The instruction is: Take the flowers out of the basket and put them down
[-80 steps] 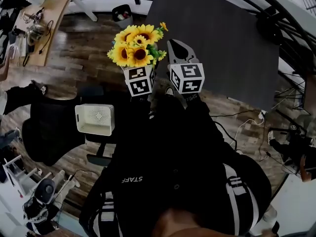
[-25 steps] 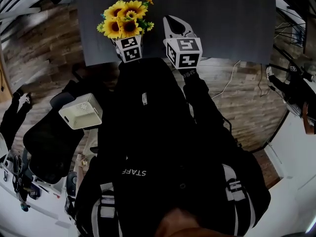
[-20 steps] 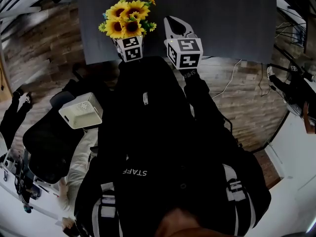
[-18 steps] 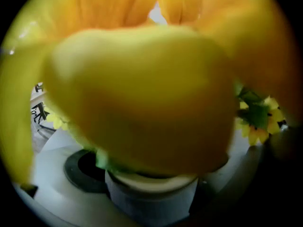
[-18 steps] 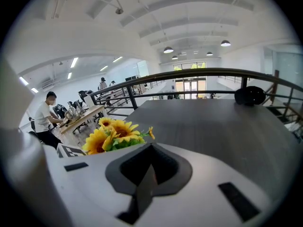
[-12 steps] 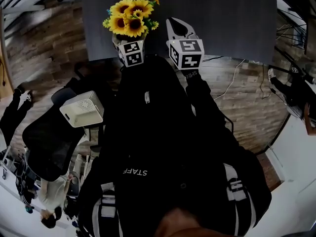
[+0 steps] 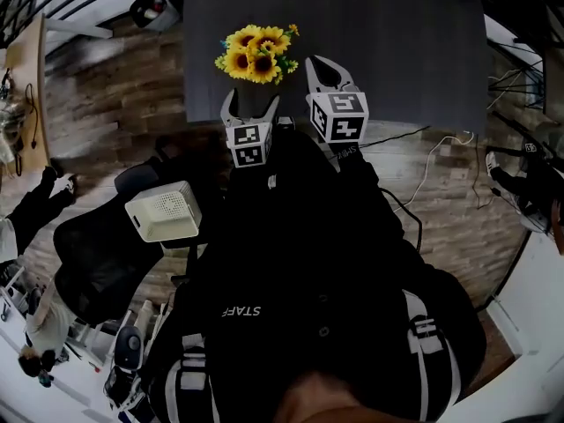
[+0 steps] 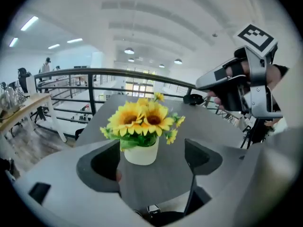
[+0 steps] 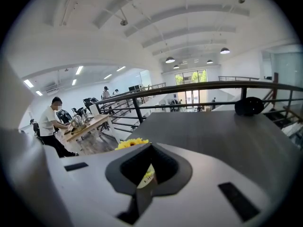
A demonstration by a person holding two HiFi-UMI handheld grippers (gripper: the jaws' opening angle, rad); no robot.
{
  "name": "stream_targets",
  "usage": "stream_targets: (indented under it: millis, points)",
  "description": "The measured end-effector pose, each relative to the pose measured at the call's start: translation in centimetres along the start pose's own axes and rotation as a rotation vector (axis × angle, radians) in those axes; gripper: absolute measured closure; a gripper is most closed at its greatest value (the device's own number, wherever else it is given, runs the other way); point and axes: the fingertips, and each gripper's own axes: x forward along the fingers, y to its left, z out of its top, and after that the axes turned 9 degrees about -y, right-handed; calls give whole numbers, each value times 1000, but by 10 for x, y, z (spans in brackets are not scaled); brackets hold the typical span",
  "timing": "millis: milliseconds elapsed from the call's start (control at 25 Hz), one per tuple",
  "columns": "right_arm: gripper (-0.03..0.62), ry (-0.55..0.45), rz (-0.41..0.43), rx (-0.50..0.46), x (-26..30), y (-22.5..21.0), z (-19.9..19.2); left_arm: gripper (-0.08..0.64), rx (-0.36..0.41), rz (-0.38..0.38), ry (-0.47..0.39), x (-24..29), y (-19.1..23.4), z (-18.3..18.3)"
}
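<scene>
A bunch of yellow sunflowers [image 7: 257, 54] in a small white round pot [image 8: 140, 154] is seen standing upright on the dark grey flat-topped bench [image 7: 397, 42], near the edge closest to the person. The left claw [image 7: 251, 104] is held just short of the pot, level with it. Its jaws are spread wide and are closing at this moment. In the left gripper view the pot is framed in the gap ahead of the two tips, and neither pad is touched by it, so nothing is gripped. The right claw [image 7: 319, 67] is held above the bench just to the right of the sunflowers. Its jaws are pressed together along their seam in the right gripper view, and nothing is clamped between them. Only a sliver of the flowers and pot is glimpsed through the notch behind the tips. A white perforated plastic basket [image 7: 165, 211] is seen off the bench, beside a black office chair [image 7: 97, 263] and well apart from the sunflowers. Whether it rests on the chair cannot be told.
</scene>
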Motion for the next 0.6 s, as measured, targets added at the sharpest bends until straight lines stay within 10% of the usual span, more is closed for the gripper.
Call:
stream_targets:
  millis: [440,600]
  points:
    - [578,-218,29,-55,-34,26,102,534,41,113,-293,-45,19,167]
    - [578,-288,34,-80,-45,35,136,555,24,91,-358,-53,13,212]
